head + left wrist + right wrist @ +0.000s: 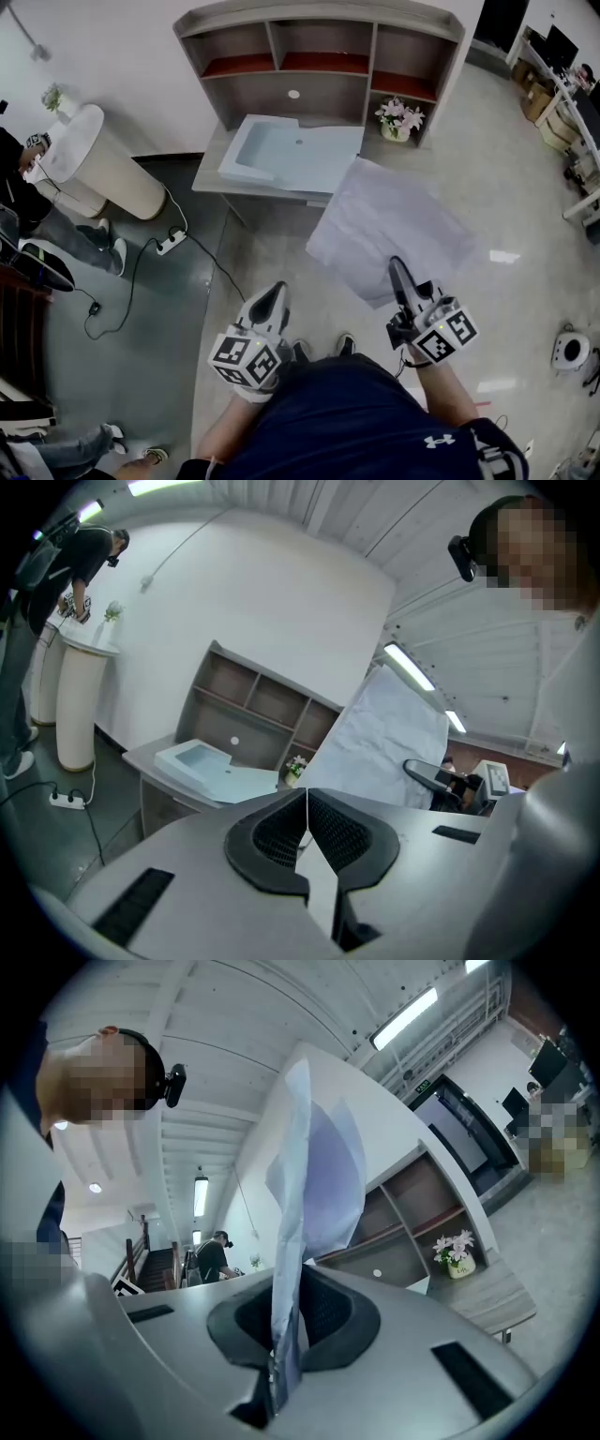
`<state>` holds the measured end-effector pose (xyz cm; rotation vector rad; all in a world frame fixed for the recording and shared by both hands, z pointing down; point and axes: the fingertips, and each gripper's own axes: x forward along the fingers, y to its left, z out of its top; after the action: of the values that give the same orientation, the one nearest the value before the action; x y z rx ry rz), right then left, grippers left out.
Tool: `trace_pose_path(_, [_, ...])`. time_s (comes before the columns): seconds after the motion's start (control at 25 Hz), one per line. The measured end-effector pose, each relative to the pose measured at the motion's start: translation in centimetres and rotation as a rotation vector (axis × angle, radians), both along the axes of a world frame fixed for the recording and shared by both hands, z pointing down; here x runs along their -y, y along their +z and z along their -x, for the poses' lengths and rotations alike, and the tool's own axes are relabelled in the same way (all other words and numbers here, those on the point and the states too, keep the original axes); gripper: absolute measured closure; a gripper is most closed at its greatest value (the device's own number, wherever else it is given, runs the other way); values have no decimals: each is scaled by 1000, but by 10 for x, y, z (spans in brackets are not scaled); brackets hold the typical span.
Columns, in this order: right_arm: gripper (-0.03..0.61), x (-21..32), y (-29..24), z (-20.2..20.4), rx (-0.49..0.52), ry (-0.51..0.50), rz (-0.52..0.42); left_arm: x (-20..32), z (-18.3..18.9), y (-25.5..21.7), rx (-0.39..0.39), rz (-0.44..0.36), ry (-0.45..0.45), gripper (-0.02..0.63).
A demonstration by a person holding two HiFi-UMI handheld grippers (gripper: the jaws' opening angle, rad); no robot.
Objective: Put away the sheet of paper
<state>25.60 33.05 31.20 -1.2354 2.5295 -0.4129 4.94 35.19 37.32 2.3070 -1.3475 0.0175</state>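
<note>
A shelf (319,56) with open compartments is set at the back of the tabletop (214,161), against the white wall. A shallow pale blue tray (291,150) is laid flat on the tabletop below the shelf, and its inside is seen as a plain pale surface. The sheet (394,230) is held in the air over the floor in front of the tabletop, and its far corner is seen over the tabletop's front edge, just beside the tray. The right tool (397,272) is clamped on the sheet's near edge; in the right gripper view the paper is seen rising from between the closed jaws. This tool is held about level, pointed toward the shelf. The left tool (275,292) is held to the left of the sheet, apart from it and tipped slightly down, with its jaws pressed together on nothing. A pot (398,120) of pink flowers is placed at the tabletop's right end, under the right compartment.
</note>
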Motion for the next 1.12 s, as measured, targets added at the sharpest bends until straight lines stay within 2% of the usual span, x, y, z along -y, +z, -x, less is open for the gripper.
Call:
trace_pose_path(0.24, [565, 5, 13, -20, 67, -14, 60, -2, -11, 2, 0, -1, -32, 597])
trace_pose_path(0.6, [565, 19, 32, -49, 103, -46, 113, -13, -26, 6, 17, 7, -115, 597])
trace_pose_path(0.88, [565, 37, 41, -55, 143, -57, 142, 2, -36, 7, 24, 12, -115, 597])
trace_pose_path(1.12, [565, 56, 50, -54, 129, -33, 169, 30, -37, 15, 8, 24, -82, 597])
